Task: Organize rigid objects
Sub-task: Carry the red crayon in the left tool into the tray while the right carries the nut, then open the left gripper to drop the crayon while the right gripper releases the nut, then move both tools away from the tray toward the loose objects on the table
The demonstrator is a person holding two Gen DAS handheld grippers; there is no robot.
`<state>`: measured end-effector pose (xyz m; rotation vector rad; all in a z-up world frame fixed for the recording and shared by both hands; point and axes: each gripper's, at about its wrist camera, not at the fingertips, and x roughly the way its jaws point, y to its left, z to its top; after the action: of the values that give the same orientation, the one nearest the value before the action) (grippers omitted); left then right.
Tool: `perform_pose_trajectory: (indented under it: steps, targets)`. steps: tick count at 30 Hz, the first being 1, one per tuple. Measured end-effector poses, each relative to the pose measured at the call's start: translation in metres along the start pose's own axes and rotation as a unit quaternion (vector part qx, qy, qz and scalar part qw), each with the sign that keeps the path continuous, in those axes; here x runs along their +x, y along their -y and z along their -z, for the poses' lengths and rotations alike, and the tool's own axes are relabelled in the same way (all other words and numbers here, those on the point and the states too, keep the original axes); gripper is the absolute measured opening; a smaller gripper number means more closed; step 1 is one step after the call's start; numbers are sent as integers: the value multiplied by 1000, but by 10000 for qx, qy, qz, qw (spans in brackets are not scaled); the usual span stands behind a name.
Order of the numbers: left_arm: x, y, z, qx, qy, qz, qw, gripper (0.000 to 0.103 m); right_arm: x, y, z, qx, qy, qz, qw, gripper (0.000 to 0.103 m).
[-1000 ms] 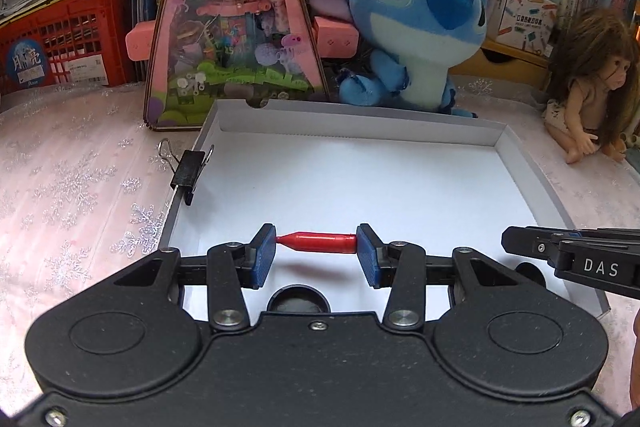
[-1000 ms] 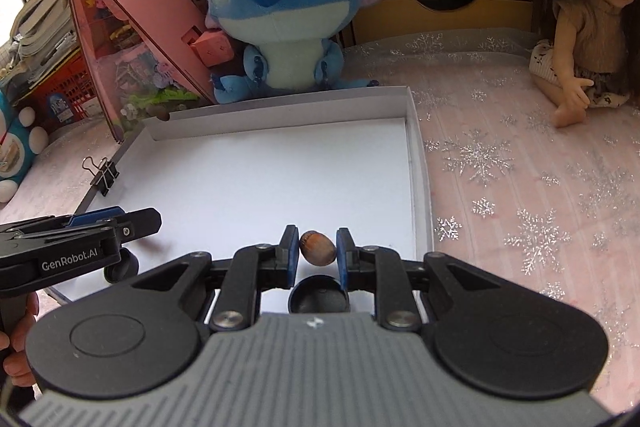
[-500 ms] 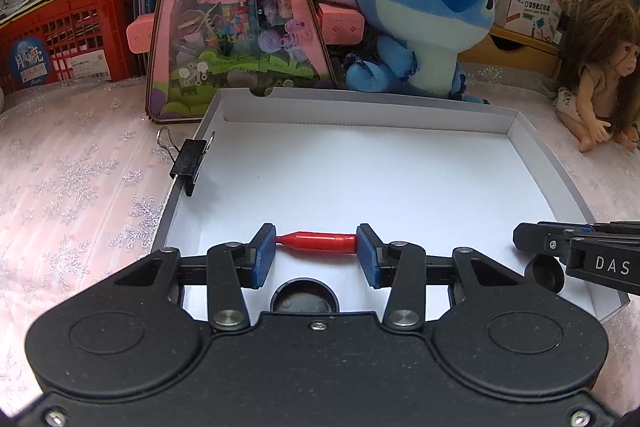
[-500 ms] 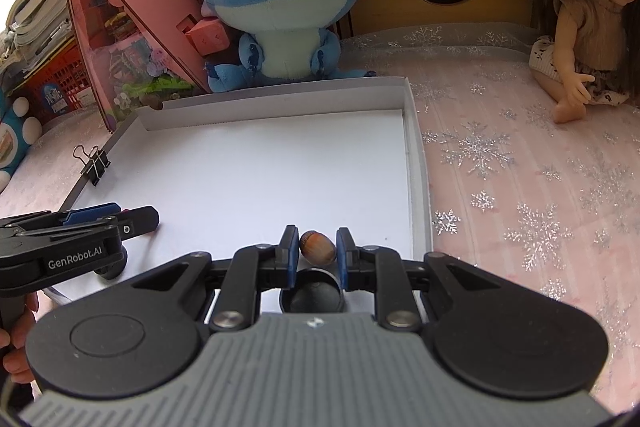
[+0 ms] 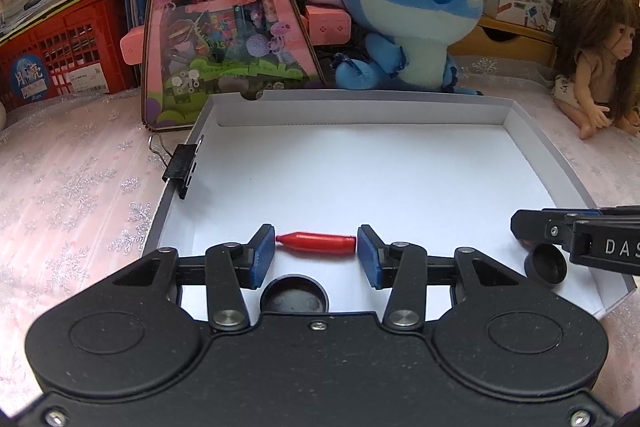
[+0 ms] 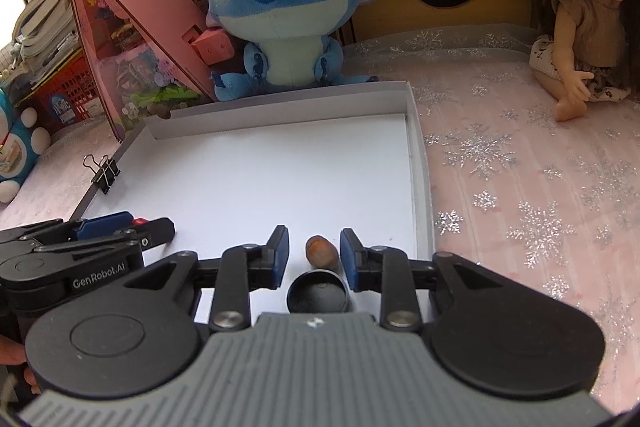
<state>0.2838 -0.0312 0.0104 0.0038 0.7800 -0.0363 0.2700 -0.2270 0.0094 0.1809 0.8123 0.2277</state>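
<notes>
- The left gripper (image 5: pixel 316 251) has its jaws opening. The red cap-like piece (image 5: pixel 316 242) lies on the white tray (image 5: pixel 360 179) floor straight between the blue pads (image 5: pixel 264 257), its long axis crosswise from pad to pad, pointed end toward the left pad. Slim gaps seem to show at both ends, so it looks released.
- The right gripper (image 6: pixel 313 259) also has its jaws opening, now moderately wide. The brown acorn-like nut (image 6: pixel 321 251) rests on the tray between its fingers, nearer the right pad, clear of both.
- Each hand is nearest its own piece; backing away along the fingers should clear both.
</notes>
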Motion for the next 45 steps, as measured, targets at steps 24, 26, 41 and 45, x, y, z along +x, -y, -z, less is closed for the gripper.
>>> perform_pose_trajectory:
  steps: [24, 26, 41, 45]
  targets:
    - [-68, 2, 35, 311, 328, 451, 9980, 71, -61, -8, 41, -732, 621, -51, 9954, 70]
    - [-77, 3, 43, 362, 365, 510, 9974, 72, -68, -9, 48, -797, 660, -101, 9946, 71]
    - [-141, 9, 88, 615, 771, 878, 9912, 74, -113, -16, 91, -1162, 962, -323, 9880, 78]
    - [-153, 6, 102, 640, 753, 959, 9905, 74, -121, -17, 104, -1264, 965, -302, 9868, 78]
